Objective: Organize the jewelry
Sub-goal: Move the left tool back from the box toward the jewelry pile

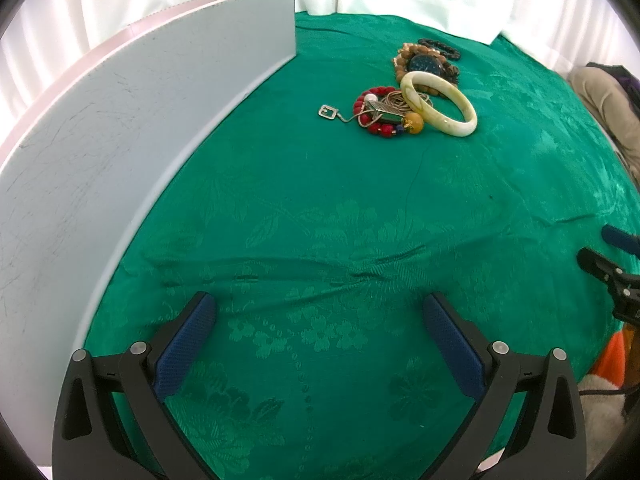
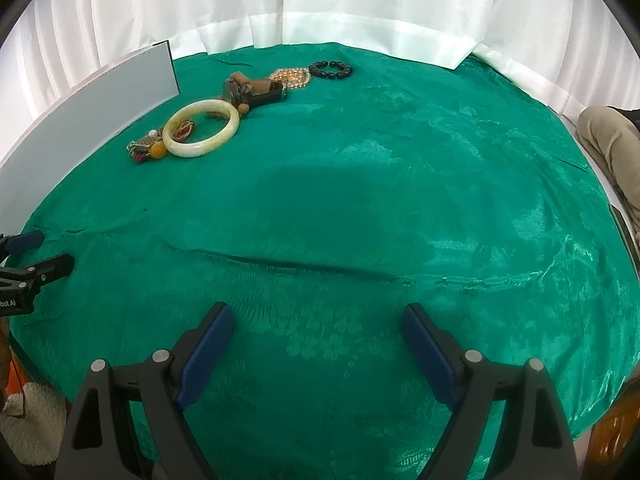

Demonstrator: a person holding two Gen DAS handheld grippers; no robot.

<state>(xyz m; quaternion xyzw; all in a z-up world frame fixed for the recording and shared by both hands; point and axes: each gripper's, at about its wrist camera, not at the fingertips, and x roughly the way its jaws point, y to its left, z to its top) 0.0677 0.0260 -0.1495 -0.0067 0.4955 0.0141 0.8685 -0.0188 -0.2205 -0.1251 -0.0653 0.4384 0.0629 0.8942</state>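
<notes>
A heap of jewelry lies on the green cloth, far ahead of both grippers. A pale jade bangle leans on a red bead bracelet with a tangled chain, a silver pendant and an amber bead. Behind lie brown wooden beads, a pearl-coloured piece and a black bead bracelet. My left gripper is open and empty above the cloth. My right gripper is open and empty, and also shows in the left wrist view.
A grey box with a long flat side stands along the left of the table. The green patterned tablecloth has creases across its middle. White curtains hang behind. A person's leg is at the right edge.
</notes>
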